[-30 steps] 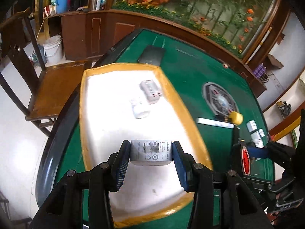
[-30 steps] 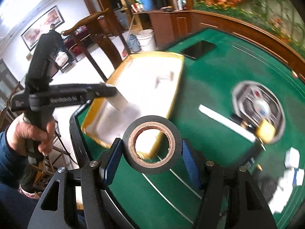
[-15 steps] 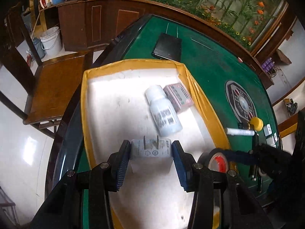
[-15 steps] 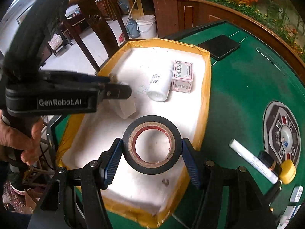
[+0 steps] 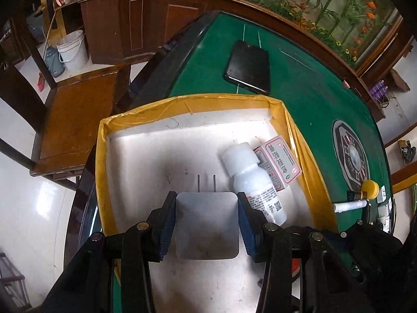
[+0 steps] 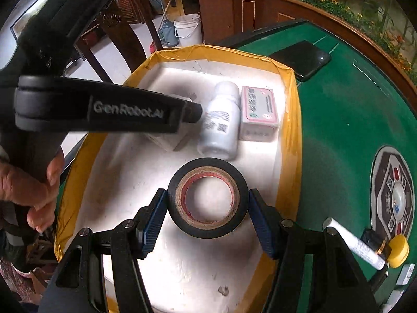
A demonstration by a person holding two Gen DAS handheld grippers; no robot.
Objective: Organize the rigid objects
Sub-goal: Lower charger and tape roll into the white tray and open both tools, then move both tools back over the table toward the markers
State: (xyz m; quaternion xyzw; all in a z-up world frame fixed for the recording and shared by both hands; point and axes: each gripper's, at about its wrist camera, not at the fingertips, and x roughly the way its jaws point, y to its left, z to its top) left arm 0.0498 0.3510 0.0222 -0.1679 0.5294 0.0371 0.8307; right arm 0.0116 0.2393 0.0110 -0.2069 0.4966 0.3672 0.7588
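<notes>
My left gripper [image 5: 207,219] is shut on a white plug adapter [image 5: 207,225], its two prongs pointing forward, low over the floor of the white tray with yellow taped rim [image 5: 182,101]. A white bottle [image 5: 251,182] lies just right of it, beside a pink-and-white box [image 5: 280,163]. My right gripper [image 6: 207,215] is shut on a black tape roll [image 6: 207,197] held over the tray [image 6: 289,120]. The bottle [image 6: 220,122] and the box [image 6: 258,112] lie beyond it. The left gripper's arm [image 6: 104,108] crosses the right wrist view; the adapter is mostly hidden behind it.
A black phone [image 5: 249,66] lies on the green table beyond the tray. A white marker [image 6: 351,245], a yellow-capped item [image 6: 397,250] and the table's centre console [image 6: 394,195] are to the right. A wooden chair [image 5: 75,112] stands left of the table.
Both grippers moved forward and down over the tray with their loads. The adapter has tipped so its prongs point forward. The tape roll came in from over the tray's edge.
</notes>
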